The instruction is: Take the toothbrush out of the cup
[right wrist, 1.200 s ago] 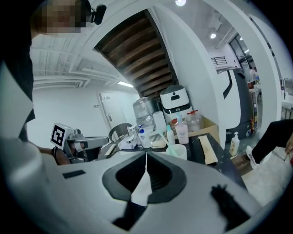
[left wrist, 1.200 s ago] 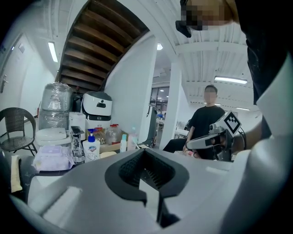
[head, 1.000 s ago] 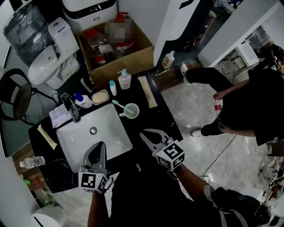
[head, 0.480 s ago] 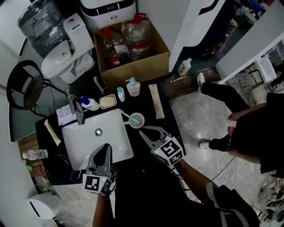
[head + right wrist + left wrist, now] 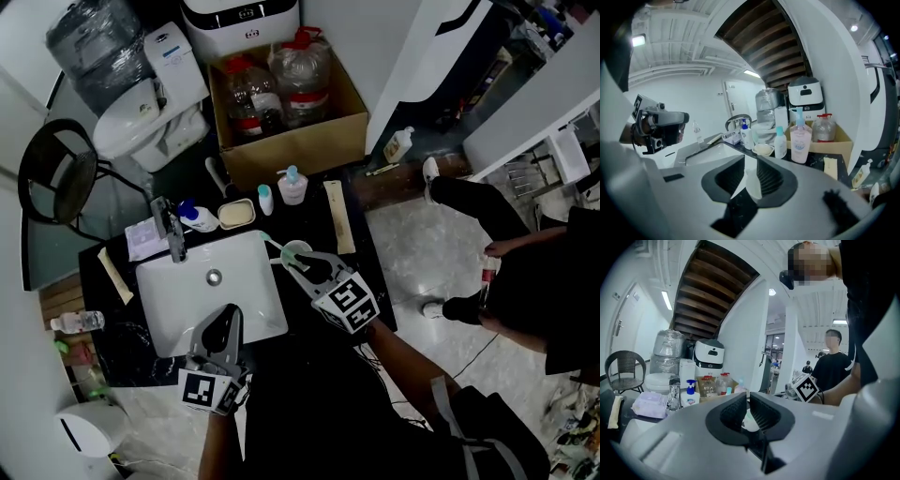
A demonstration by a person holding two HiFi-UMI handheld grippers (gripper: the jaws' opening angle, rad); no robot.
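A pale green cup (image 5: 296, 250) stands on the black counter just right of the white sink (image 5: 178, 305). A toothbrush (image 5: 273, 246) leans out of it toward the sink. My right gripper (image 5: 304, 263) is open, its two fingertips on either side of the cup's near rim. In the right gripper view the pale cup (image 5: 753, 186) shows low between the open jaws of the right gripper (image 5: 750, 160). My left gripper (image 5: 225, 317) hangs over the sink's front edge, shut and holding nothing. In its own view the left gripper (image 5: 747, 397) shows only a thin slit between its jaws.
Behind the sink are a faucet (image 5: 171, 234), a blue-capped bottle (image 5: 198, 218), a soap dish (image 5: 236, 214), a small bottle (image 5: 265, 199) and a pump bottle (image 5: 292, 187). A long packet (image 5: 337, 217) lies right of the cup. A person (image 5: 525, 272) stands at right.
My right gripper has moved forward and left until its open jaws reach the cup. The left gripper has stayed by the sink's front edge. The head view has shifted.
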